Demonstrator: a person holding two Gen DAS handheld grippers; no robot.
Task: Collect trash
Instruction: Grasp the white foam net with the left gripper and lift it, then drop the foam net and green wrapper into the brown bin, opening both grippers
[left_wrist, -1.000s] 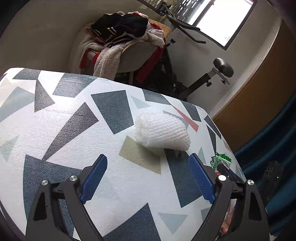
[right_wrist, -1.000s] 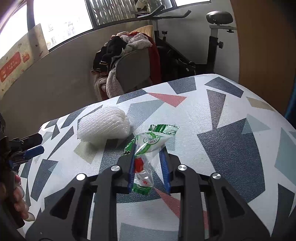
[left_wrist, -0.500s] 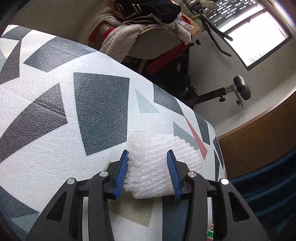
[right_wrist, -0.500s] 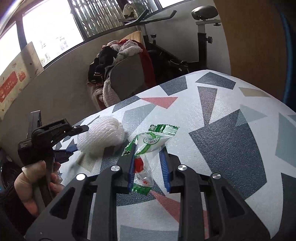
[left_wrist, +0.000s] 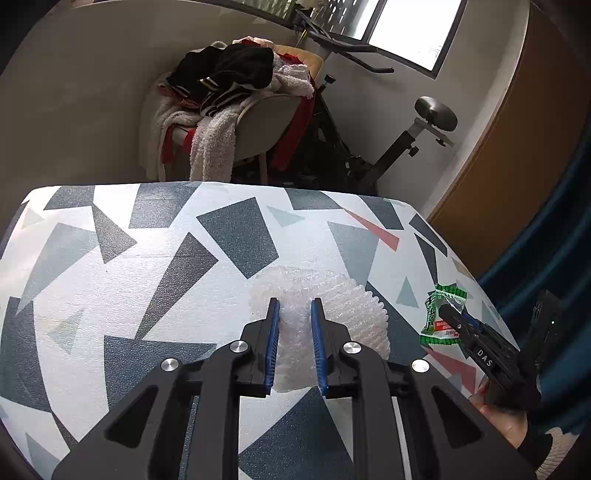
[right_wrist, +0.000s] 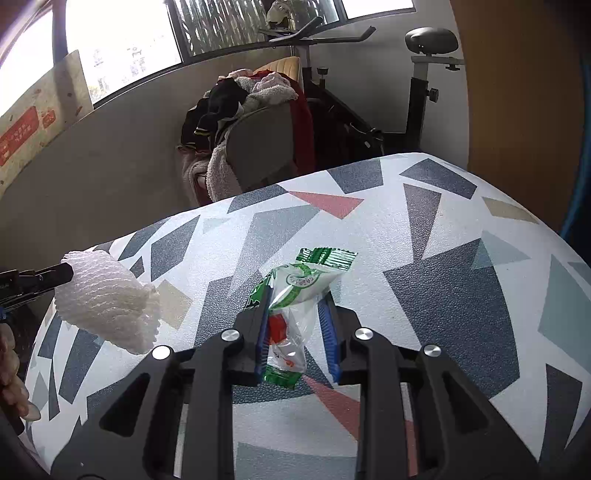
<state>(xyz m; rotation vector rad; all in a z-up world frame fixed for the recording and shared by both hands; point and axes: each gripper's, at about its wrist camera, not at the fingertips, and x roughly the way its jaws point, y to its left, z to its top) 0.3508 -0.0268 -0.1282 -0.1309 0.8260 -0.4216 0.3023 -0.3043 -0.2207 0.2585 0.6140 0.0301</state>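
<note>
My left gripper (left_wrist: 294, 306) is shut on a white foam net sleeve (left_wrist: 343, 310), squeezing its near part, and holds it lifted above the patterned table (left_wrist: 147, 266). The sleeve also shows in the right wrist view (right_wrist: 107, 299), hanging off the table's left edge from the left gripper's fingers (right_wrist: 40, 277). My right gripper (right_wrist: 297, 295) is shut on a green and white plastic snack wrapper (right_wrist: 299, 284), held just above the table (right_wrist: 461, 266). The wrapper (left_wrist: 441, 317) and right gripper also show at the right of the left wrist view.
Beyond the table's far edge stands a chair piled with clothes and towels (left_wrist: 229, 99) and an exercise bike (left_wrist: 406, 140). A brown wooden panel (left_wrist: 517, 147) and a dark blue curtain (left_wrist: 554, 258) are at the right. A window (right_wrist: 122, 48) lies behind.
My left gripper closed on the foam sleeve, squeezed it tighter and lifted it off the table toward the left edge. My right gripper kept hold of the wrapper, nearly still.
</note>
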